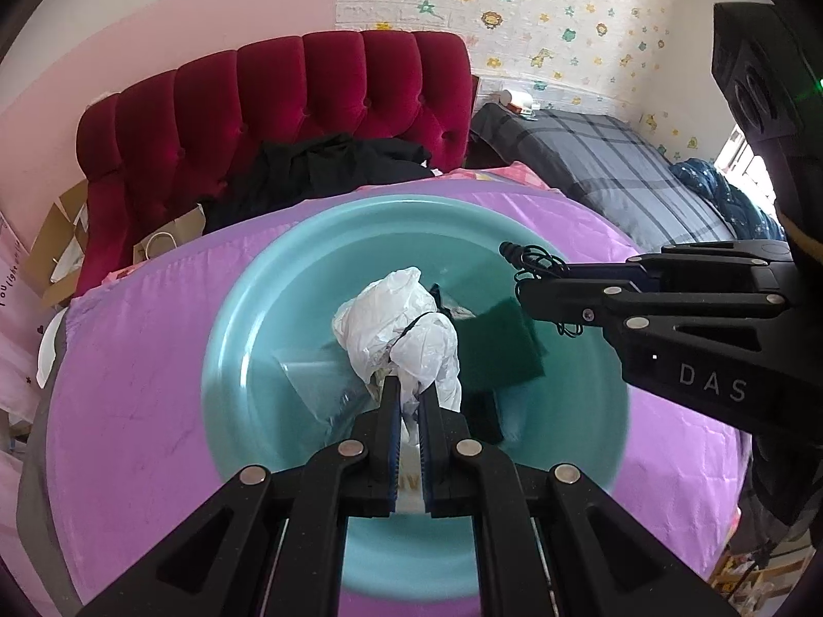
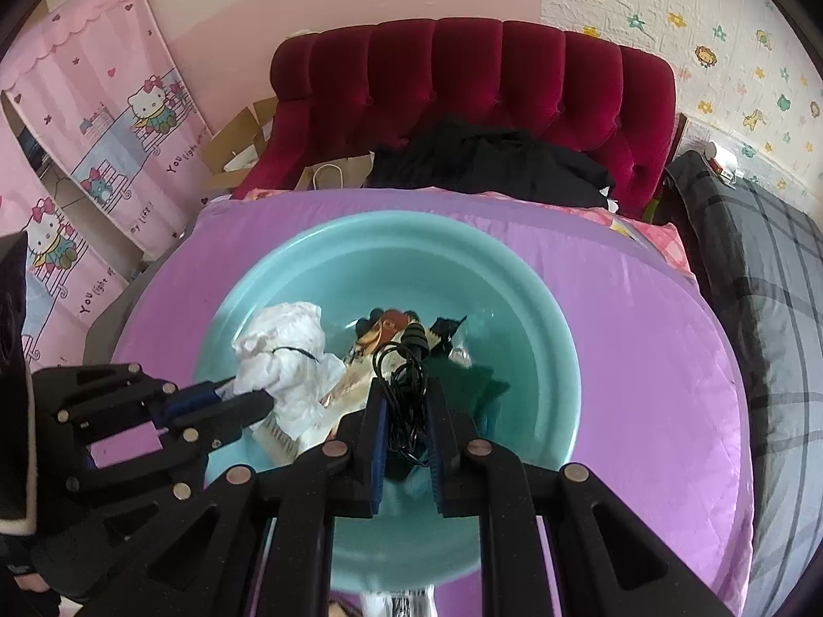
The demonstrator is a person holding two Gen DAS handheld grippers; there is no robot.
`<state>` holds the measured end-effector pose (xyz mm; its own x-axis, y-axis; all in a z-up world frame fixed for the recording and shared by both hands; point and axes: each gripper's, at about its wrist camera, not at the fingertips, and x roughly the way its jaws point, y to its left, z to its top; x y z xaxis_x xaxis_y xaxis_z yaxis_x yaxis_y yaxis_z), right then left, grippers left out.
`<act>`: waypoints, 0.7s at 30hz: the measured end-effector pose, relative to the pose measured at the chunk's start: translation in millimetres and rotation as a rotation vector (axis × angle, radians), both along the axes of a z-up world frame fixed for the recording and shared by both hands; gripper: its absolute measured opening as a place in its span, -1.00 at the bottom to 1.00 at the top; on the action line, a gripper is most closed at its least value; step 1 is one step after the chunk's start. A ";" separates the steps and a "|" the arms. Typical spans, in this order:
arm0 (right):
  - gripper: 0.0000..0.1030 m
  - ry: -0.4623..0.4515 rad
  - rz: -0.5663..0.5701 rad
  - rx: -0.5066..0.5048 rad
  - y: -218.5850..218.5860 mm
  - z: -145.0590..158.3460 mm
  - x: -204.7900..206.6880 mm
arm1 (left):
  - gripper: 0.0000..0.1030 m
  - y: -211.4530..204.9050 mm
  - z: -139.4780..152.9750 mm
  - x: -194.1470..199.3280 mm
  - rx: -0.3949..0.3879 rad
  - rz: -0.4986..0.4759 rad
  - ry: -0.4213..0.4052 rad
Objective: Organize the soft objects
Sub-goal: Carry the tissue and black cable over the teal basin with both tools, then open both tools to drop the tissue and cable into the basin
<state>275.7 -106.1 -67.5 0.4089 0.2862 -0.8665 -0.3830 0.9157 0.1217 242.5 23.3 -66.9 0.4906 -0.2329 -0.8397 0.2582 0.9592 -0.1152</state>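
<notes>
teal basin [image 1: 242,319] on purple bedcover [image 1: 133,391]; left gripper [image 1: 409,385] clamps white bag [image 1: 396,324], right gripper [image 2: 406,385] clamps black cable [image 2: 406,375].

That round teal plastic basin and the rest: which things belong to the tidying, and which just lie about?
Job:
round teal plastic basin
crumpled white plastic bag
coiled black cable
dark green cloth

Lying about:
red tufted headboard
black clothes
grey plaid bedding

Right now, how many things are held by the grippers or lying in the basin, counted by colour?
White: 1, plastic bag in left hand-held gripper
Black: 1, coiled cable in right hand-held gripper
Dark green: 1, cloth in basin
Total: 3
</notes>
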 end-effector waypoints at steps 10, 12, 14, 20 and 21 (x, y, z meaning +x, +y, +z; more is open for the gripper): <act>-0.71 0.037 -0.023 0.006 7.6 -27.7 36.5 | -0.88 0.3 -21.3 31.1 0.006 0.020 0.019; -0.70 0.047 -0.028 0.012 8.8 -30.3 40.3 | -0.88 -0.1 -22.2 32.8 0.001 0.019 0.023; -0.70 0.045 -0.030 0.017 9.4 -30.4 41.8 | -0.88 -1.4 -22.7 33.8 0.003 0.013 0.024; -0.55 0.052 -0.027 0.030 11.0 -30.3 45.8 | -0.72 -2.1 -22.2 37.2 0.023 0.028 0.022; -0.39 0.046 -0.027 0.027 11.6 -29.3 45.6 | -0.37 -2.5 -22.3 37.0 0.029 0.029 0.021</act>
<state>321.3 -94.5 -96.7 0.3769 0.2991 -0.8766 -0.3519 0.9217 0.1632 279.4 20.8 -89.1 0.4790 -0.1940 -0.8561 0.2276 0.9694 -0.0923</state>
